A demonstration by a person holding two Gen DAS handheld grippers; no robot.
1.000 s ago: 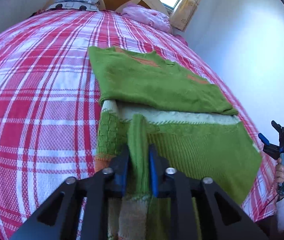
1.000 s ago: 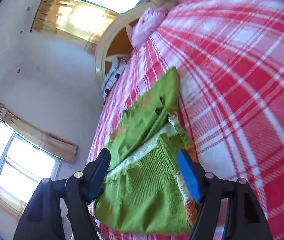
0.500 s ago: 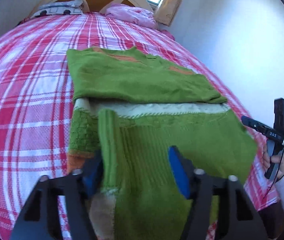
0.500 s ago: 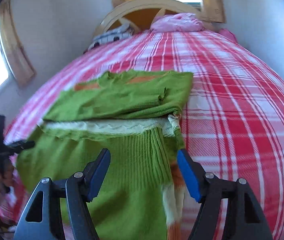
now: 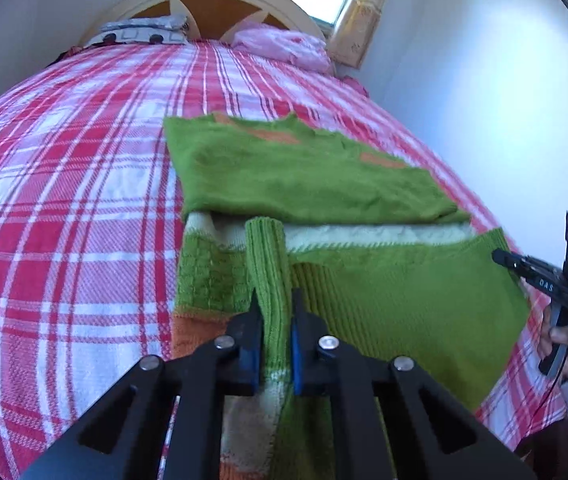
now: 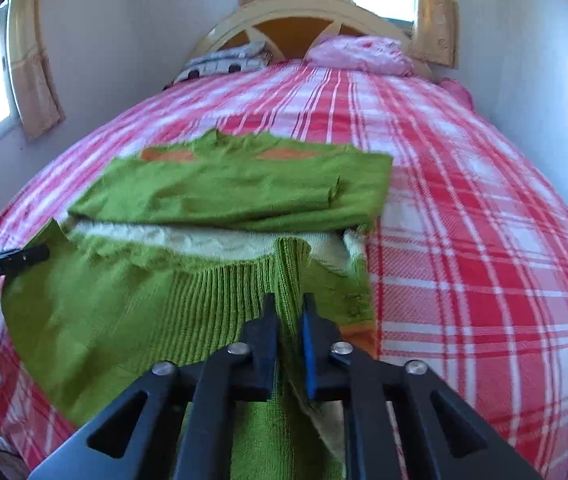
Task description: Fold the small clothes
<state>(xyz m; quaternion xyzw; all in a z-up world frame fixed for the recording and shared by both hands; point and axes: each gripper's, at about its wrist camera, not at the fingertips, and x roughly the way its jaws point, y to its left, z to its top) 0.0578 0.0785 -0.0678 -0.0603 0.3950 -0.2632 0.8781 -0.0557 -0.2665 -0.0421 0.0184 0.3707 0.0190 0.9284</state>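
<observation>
Both hand-held grippers, left (image 5: 275,328) and right (image 6: 288,330), now pinching ribbed green sweater (image 5: 383,312) (knit, folded), plaid bedspread (image 5: 64,200).

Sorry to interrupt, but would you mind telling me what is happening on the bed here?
A person is folding a small green sweater on the red plaid bedspread, with a handheld claw in each hand. The left claw is shut on a ribbed fold near the sweater's left side, and the right claw is shut on a ribbed fold near its right side. The far part of the sweater is already folded over; the near part is gathered between the claws.
</observation>
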